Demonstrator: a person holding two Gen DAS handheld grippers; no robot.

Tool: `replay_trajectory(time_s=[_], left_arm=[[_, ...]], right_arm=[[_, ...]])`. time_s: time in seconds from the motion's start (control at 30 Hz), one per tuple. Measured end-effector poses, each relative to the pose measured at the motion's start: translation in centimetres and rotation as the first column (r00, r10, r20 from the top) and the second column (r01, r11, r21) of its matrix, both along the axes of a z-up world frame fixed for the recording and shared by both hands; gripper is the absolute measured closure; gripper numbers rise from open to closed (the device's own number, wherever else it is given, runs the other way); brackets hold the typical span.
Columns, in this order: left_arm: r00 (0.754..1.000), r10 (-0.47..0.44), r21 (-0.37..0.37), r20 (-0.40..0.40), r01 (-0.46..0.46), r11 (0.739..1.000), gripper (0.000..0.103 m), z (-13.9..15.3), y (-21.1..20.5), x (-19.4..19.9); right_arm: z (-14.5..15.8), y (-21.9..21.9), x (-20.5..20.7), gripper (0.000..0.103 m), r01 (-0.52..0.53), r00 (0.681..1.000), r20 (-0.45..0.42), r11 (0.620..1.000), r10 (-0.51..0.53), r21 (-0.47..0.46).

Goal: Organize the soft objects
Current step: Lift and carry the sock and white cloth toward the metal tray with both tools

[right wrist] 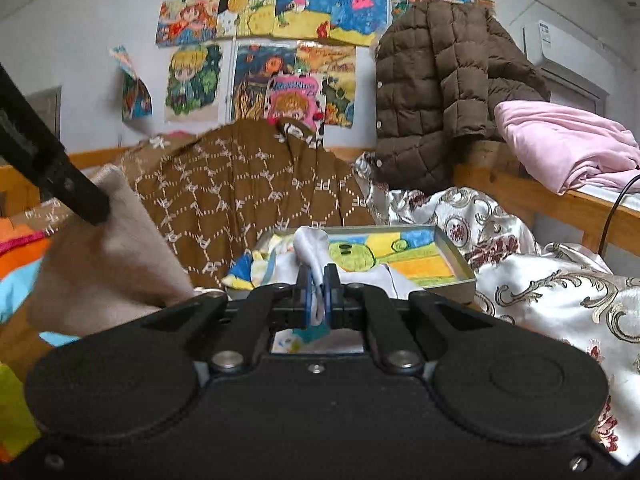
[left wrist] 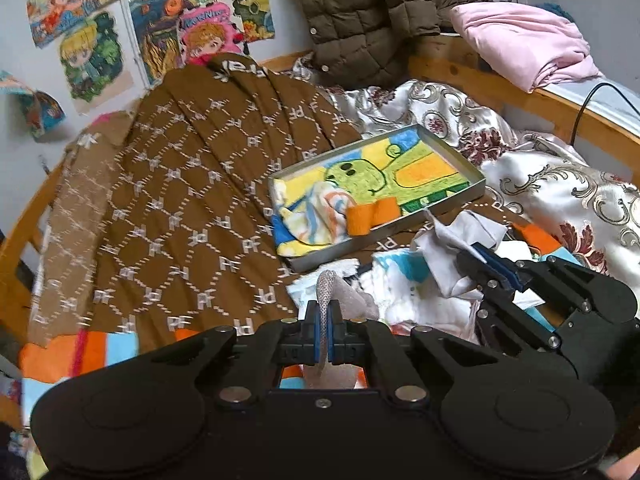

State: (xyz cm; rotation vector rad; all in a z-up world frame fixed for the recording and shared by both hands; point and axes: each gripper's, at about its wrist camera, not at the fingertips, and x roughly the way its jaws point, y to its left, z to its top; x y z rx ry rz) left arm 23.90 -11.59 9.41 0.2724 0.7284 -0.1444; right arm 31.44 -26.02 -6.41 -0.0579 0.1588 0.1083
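My left gripper (left wrist: 325,314) is shut on a grey-beige sock (left wrist: 328,284) that sticks up between its blue pads. In the right wrist view this sock (right wrist: 108,252) hangs broad at the left under a left finger (right wrist: 60,176). My right gripper (right wrist: 318,278) is shut on a white sock (right wrist: 312,244) just in front of a shallow grey box (right wrist: 456,260). From the left wrist the right gripper (left wrist: 490,262) holds that white sock (left wrist: 460,236) beside the box (left wrist: 452,148). In the box lie a rolled orange sock (left wrist: 372,216) and a white, orange and blue sock (left wrist: 324,208).
A pile of light cloths (left wrist: 400,288) lies between the grippers. A brown patterned blanket (left wrist: 192,184) covers the bed's left; a floral satin quilt (left wrist: 560,188) lies right. A brown puffer jacket (right wrist: 432,92), a pink cloth (right wrist: 560,140) on a wooden rail and a black cable (left wrist: 592,100) are behind.
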Motion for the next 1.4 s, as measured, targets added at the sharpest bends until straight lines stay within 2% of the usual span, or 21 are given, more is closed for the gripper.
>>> replay_trajectory(time_s=[0.07, 0.13, 0.23, 0.33, 0.43, 0.6, 0.77, 0.93, 1.07, 1.23, 1.33, 1.4], left_arm=[[1.000, -0.004, 0.048, -0.004, 0.004, 0.999, 0.101, 0.9, -0.2, -0.5], [1.000, -0.010, 0.066, 0.000, 0.010, 0.998, 0.101, 1.9, -0.4, -1.1], [1.000, -0.011, 0.059, -0.008, 0.011, 0.998, 0.101, 2.6, -0.7, -1.4], [1.000, -0.020, 0.043, -0.005, 0.020, 0.999, 0.101, 3.0, -1.2, -1.1], [0.999, -0.039, 0.038, -0.007, 0.040, 0.998, 0.101, 3.5, -1.7, -0.6], [0.996, -0.082, 0.018, -0.021, 0.082, 0.996, 0.101, 4.2, -1.7, 1.4], [0.987, -0.159, -0.058, 0.018, 0.160, 0.985, 0.101, 4.0, -0.8, 5.2], [0.960, -0.259, -0.197, 0.109, 0.277, 0.941, 0.101, 2.4, 1.8, 10.1], [0.954, -0.246, -0.277, 0.171, 0.286, 0.917, 0.101, 0.7, 4.8, 13.9], [0.937, -0.255, -0.278, 0.239, 0.317, 0.907, 0.101, -1.2, 6.8, 18.0], [0.934, -0.251, -0.296, 0.253, 0.322, 0.899, 0.101, -2.3, 7.5, 20.5], [0.934, -0.245, -0.316, 0.259, 0.322, 0.893, 0.101, -2.8, 7.5, 22.3]], right_arm=[[0.1, -0.4, -0.3, 0.102, -0.003, 1.000, 0.011, 1.000, 0.003, 0.006], [0.1, -0.8, -0.2, 0.102, 0.003, 1.000, 0.010, 0.999, -0.003, 0.034], [0.3, -0.8, -0.1, 0.102, 0.009, 1.000, 0.003, 0.998, -0.010, 0.065], [0.5, -0.5, -0.8, 0.102, 0.002, 0.999, 0.037, 0.996, -0.006, 0.087], [0.1, -0.3, -1.3, 0.102, -0.008, 0.997, 0.076, 0.998, 0.004, 0.059], [-0.3, -1.2, -1.2, 0.102, 0.001, 0.995, 0.104, 0.994, -0.012, 0.113], [-0.4, -1.4, -1.7, 0.102, 0.009, 0.992, 0.120, 0.992, -0.023, 0.122], [-0.5, -1.1, -1.8, 0.102, -0.018, 0.988, 0.155, 0.994, 0.002, 0.103], [-0.8, -1.2, 0.2, 0.102, -0.024, 0.990, 0.144, 0.988, 0.002, 0.149], [-1.2, -2.1, 1.7, 0.102, 0.023, 0.994, 0.100, 0.981, -0.043, 0.193], [-1.3, -2.7, 2.5, 0.102, 0.053, 0.994, 0.077, 0.972, -0.073, 0.231], [-1.4, -2.5, 3.0, 0.102, 0.074, 0.994, 0.067, 0.973, -0.091, 0.219]])
